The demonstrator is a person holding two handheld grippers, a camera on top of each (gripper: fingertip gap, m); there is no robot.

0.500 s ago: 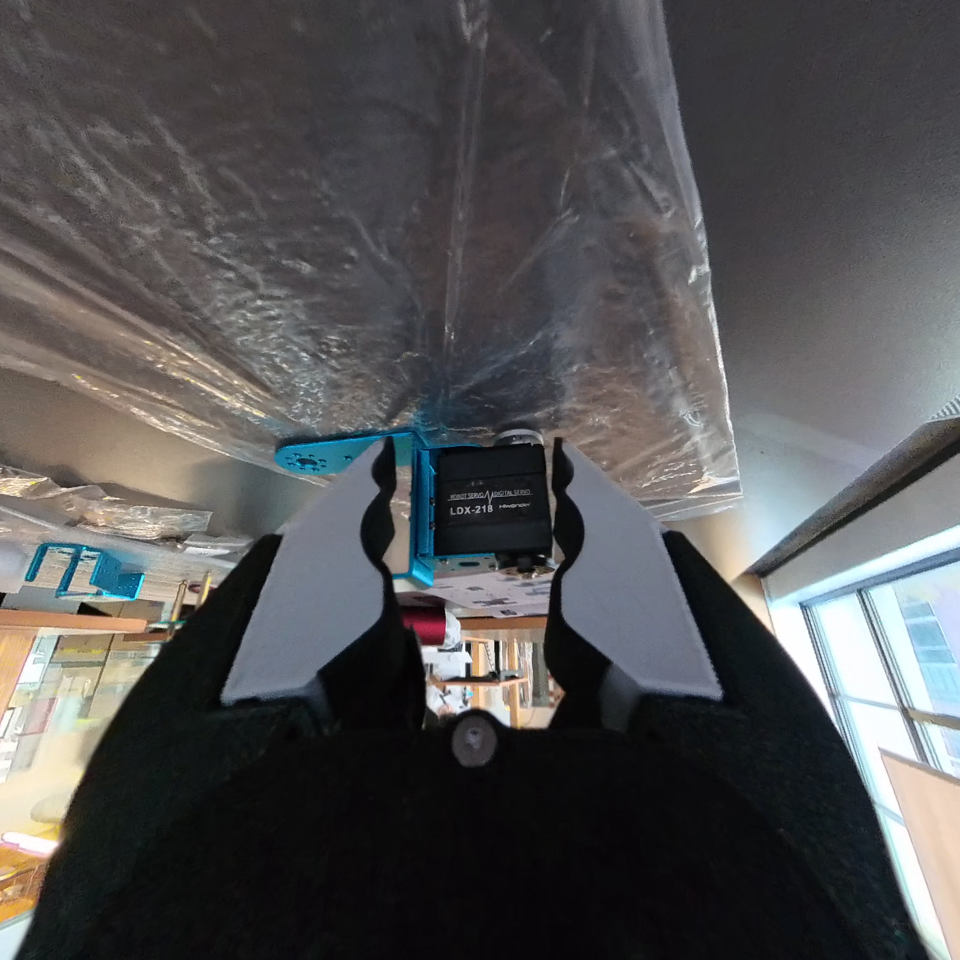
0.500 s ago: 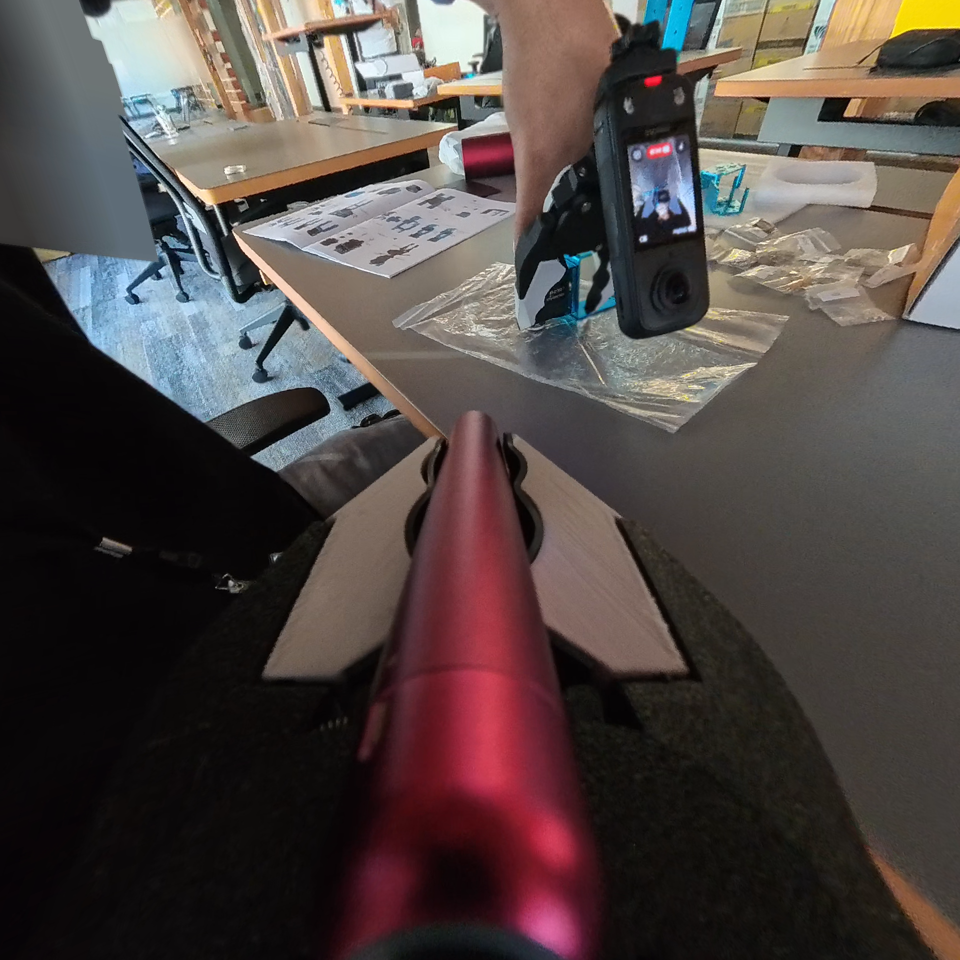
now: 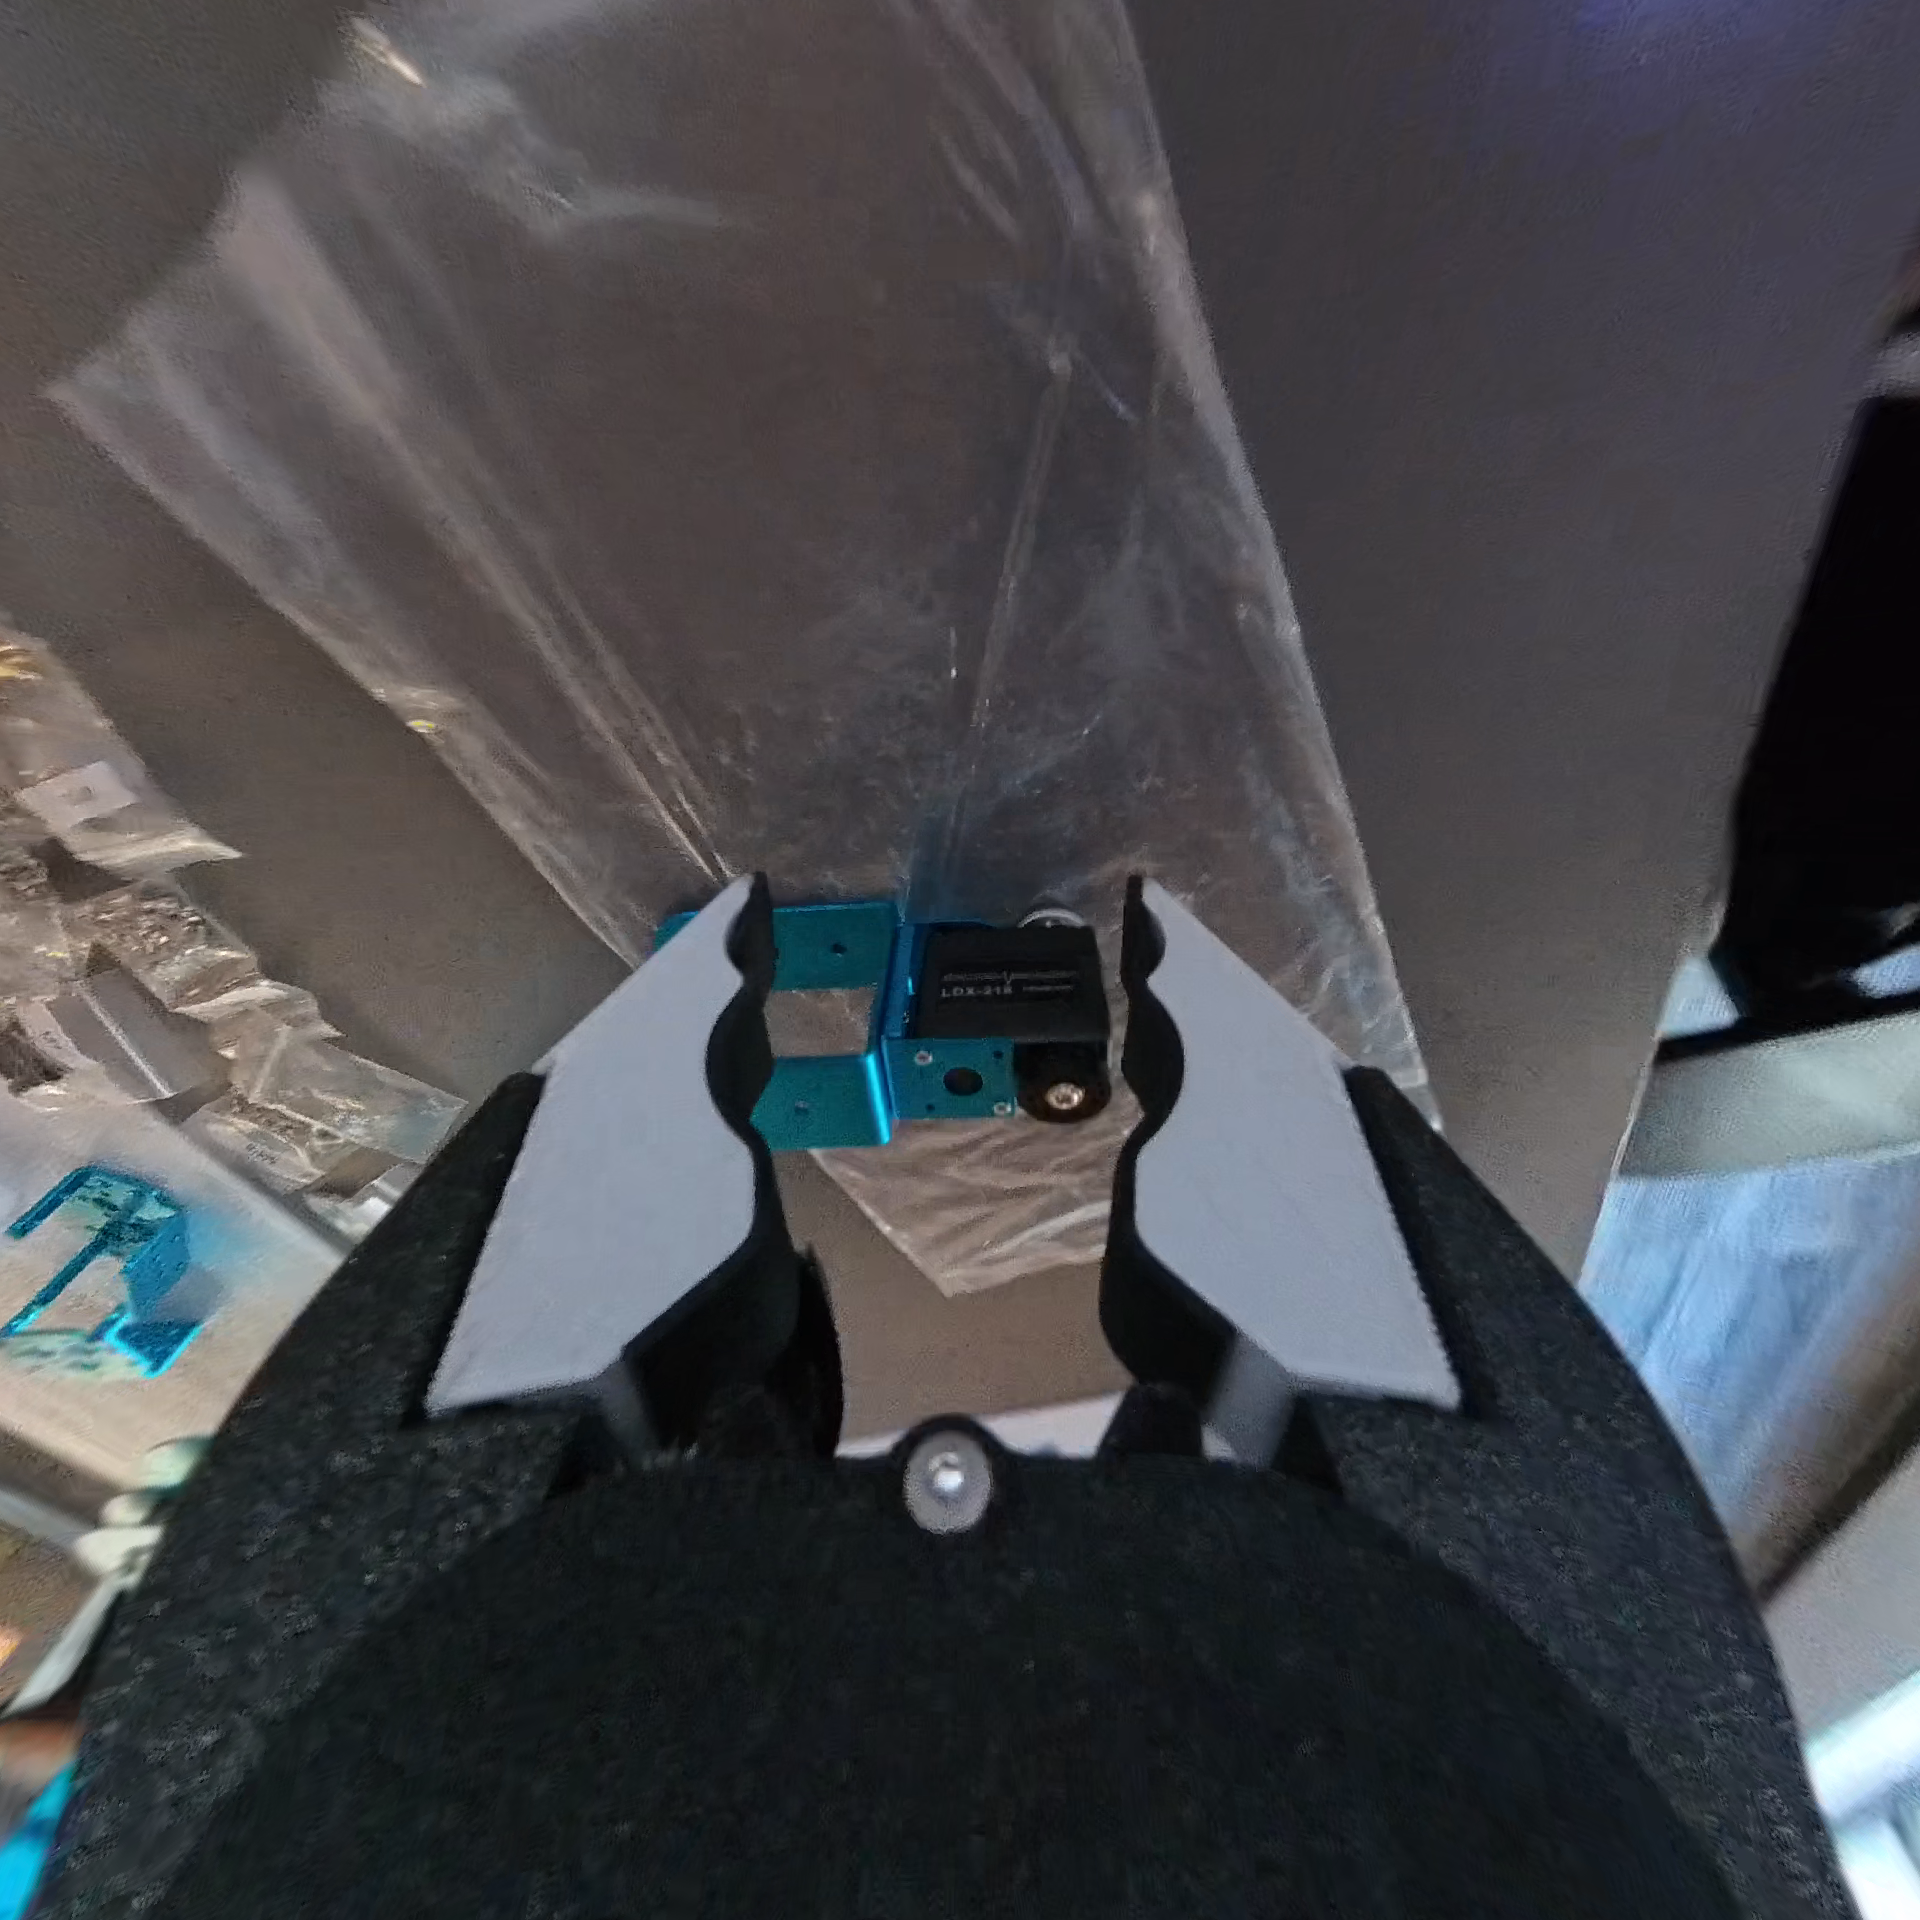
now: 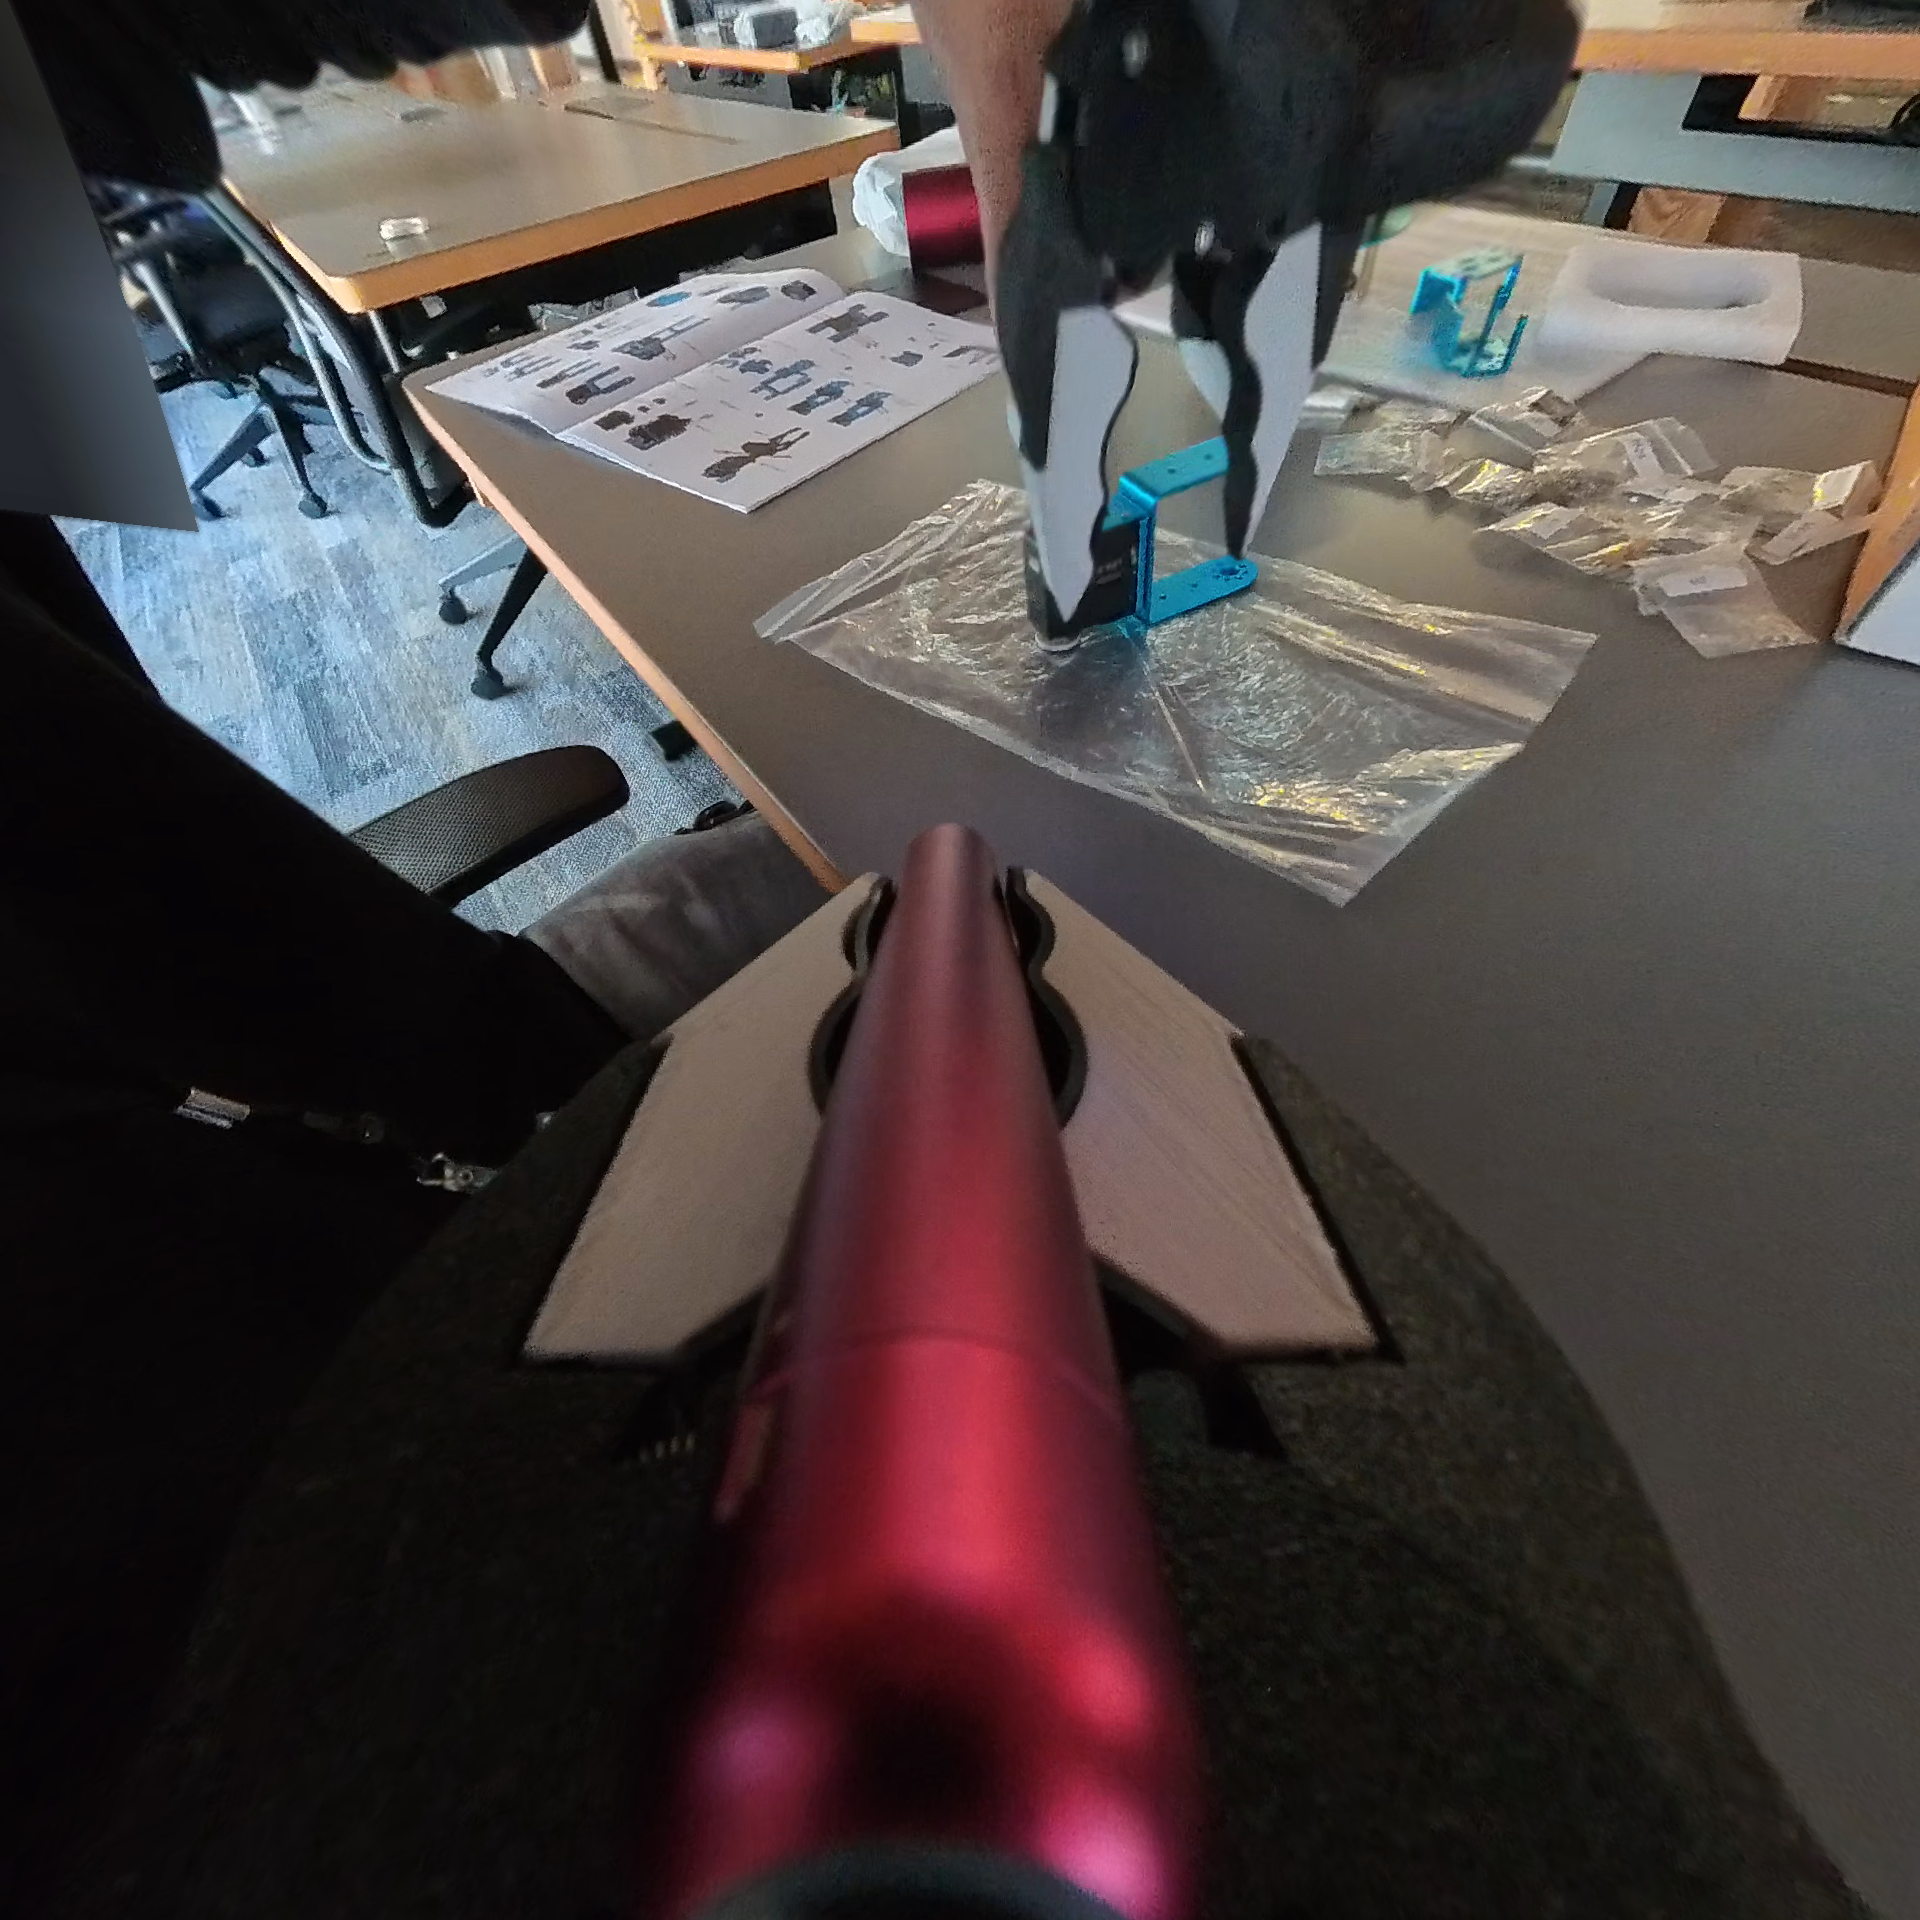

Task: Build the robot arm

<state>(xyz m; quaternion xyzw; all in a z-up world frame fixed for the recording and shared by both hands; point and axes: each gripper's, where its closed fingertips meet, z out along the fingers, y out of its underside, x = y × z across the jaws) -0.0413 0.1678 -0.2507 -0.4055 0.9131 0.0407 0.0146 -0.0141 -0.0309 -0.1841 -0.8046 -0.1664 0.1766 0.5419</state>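
The dark grey tabletop [image 4: 1558, 987] carries a crinkled clear plastic sheet [image 4: 1247, 717] at about one o'clock from the right gripper [image 4: 948, 894]. On that sheet stands a black servo block bolted into a blue metal U-bracket [image 3: 914, 1029]. The left gripper [image 3: 940, 914] points down over it, jaws spread to either side, gripping nothing (contact cannot be told). The right gripper is clenched round a long, tapering, dark red metal tool [image 4: 935, 1299]. An open printed booklet [image 4: 717, 384] lies at eleven o'clock.

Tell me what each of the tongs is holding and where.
The right tongs clamp a red metallic tool near its narrow front end. The left tongs hold nothing, open around the blue bracket and servo.
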